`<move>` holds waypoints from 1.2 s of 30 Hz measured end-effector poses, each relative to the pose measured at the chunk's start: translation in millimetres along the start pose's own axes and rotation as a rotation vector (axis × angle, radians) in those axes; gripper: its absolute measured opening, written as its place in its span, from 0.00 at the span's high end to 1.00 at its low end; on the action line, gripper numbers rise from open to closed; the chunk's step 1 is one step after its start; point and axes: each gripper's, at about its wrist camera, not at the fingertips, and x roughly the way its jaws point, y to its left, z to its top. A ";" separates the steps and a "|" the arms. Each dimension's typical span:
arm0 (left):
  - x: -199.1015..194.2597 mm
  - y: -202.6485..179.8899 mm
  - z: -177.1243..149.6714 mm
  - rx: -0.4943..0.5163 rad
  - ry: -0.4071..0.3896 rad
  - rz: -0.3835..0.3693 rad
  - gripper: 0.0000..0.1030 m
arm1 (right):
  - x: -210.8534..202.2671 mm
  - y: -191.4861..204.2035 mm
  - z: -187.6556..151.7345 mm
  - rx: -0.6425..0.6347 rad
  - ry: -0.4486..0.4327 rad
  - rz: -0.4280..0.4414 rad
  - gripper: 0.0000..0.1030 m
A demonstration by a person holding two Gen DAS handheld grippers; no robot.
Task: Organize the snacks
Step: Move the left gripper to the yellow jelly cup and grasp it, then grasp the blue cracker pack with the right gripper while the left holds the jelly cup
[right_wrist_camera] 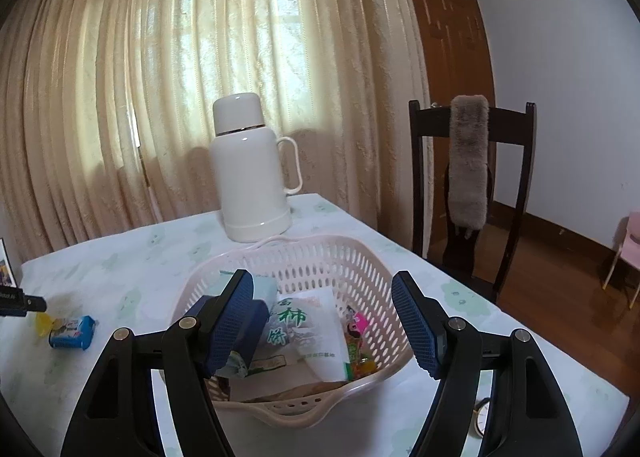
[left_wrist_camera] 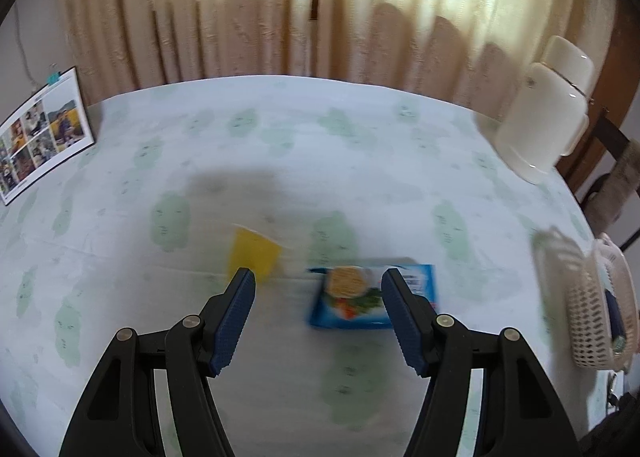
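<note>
— Left wrist view, item one? — Left gripper (left_wrist_camera: 318,281), fingers spread, empty; blue snack packet (left_wrist_camera: 372,295) and yellow packet (left_wrist_camera: 254,253) on the tablecloth (left_wrist_camera: 280,145).
— Right? — Right gripper (right_wrist_camera: 322,285), fingers apart, above the snack-filled basket (right_wrist_camera: 340,257).

daylight glows through cream curtains (right_wrist_camera: 160,97); a wooden door (right_wrist_camera: 452,69), dark chair (right_wrist_camera: 472,193) and wood floor (right_wrist_camera: 560,277) sit right.

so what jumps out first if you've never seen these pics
The pale basket heaped with snack packets sits mid-table beneath the open right gripper, with a tall white thermos behind it. Under the open left gripper, a blue snack packet and a yellow packet lie loose on the green-patterned tablecloth.
</note>
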 end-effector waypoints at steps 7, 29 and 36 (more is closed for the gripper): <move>20.3 22.2 3.5 -0.016 0.011 0.035 0.40 | -1.6 3.3 0.0 -0.018 -0.017 -0.017 0.30; 54.6 43.5 7.6 -0.004 0.046 0.027 0.70 | -4.4 8.9 -1.6 -0.066 -0.039 -0.065 0.30; 32.0 45.0 9.6 -0.011 0.002 0.018 0.70 | -11.9 23.3 -2.4 -0.130 -0.084 -0.100 0.30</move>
